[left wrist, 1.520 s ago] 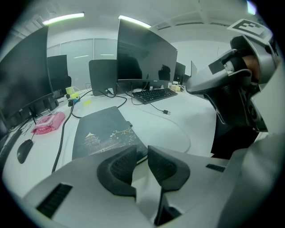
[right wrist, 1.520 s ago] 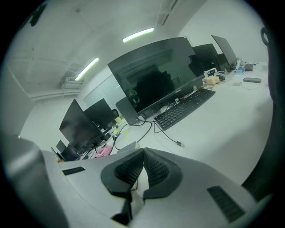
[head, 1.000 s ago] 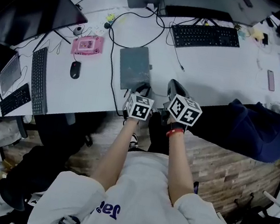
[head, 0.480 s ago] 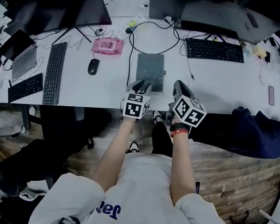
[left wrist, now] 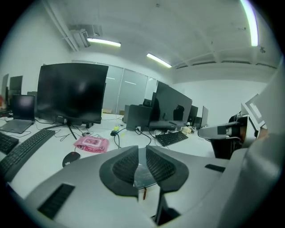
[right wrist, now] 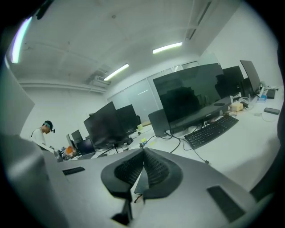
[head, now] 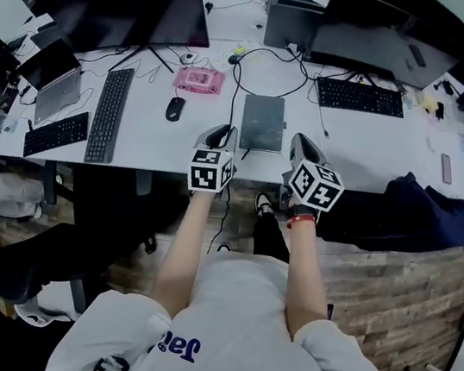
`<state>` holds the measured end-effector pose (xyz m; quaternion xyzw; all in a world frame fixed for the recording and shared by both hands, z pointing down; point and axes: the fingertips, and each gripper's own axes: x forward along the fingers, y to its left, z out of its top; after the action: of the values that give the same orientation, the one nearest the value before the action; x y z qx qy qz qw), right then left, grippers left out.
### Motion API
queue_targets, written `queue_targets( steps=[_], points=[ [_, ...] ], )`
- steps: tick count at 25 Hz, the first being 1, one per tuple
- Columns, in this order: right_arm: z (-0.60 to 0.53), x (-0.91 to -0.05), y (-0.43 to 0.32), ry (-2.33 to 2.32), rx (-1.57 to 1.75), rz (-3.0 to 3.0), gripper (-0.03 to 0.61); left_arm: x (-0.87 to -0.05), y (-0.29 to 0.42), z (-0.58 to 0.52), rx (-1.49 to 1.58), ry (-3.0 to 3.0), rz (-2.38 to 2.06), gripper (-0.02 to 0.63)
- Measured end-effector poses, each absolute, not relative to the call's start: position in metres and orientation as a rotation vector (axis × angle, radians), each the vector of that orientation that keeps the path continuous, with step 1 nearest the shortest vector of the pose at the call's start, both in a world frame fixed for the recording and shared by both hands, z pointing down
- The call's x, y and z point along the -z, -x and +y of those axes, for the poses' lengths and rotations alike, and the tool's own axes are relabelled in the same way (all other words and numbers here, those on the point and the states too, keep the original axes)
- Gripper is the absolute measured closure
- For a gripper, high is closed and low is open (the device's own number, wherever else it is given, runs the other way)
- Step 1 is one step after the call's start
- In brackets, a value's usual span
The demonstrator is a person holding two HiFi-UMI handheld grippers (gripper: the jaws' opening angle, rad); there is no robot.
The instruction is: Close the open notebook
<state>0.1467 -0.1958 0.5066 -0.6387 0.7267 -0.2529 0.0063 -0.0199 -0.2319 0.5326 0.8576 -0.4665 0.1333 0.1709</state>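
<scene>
The left gripper's jaws had just been closing and stood a narrow gap apart with nothing between them, while the right gripper's jaws met at their tips, empty. Both hung over the near edge of the white desk. The dark notebook lay closed on the desk just beyond and between them.

Office, seemingly: monitors, keyboards

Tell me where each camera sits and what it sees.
Head view: on the head, looking down at the desk and notebook; arms, left gripper, right gripper show.
Left gripper view: on that gripper, facing monitors; its empty jaws, just closing further, show.
Right gripper view: likewise; shut jaws show.
All share one keyboard.
</scene>
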Motion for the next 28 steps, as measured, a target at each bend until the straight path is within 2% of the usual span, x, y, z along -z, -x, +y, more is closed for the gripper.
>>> queue_targets(
  steps=[4, 11, 28],
  points=[
    [-0.176, -0.493, -0.139, 2.001, 0.715, 2.299, 0.564, -0.508, 0.036, -0.215, -0.316, -2.467, -1.354, 0.57],
    [-0.147, -0.473, -0.13, 2.03, 0.596, 2.317, 0.564, -0.468, 0.052, -0.193, -0.227, -2.552, -1.39, 0.584],
    [-0.113, -0.425, -0.126, 2.042, 0.369, 2.339, 0.565, -0.428, 0.051, -0.165, -0.141, -2.656, -1.399, 0.592]
  ],
)
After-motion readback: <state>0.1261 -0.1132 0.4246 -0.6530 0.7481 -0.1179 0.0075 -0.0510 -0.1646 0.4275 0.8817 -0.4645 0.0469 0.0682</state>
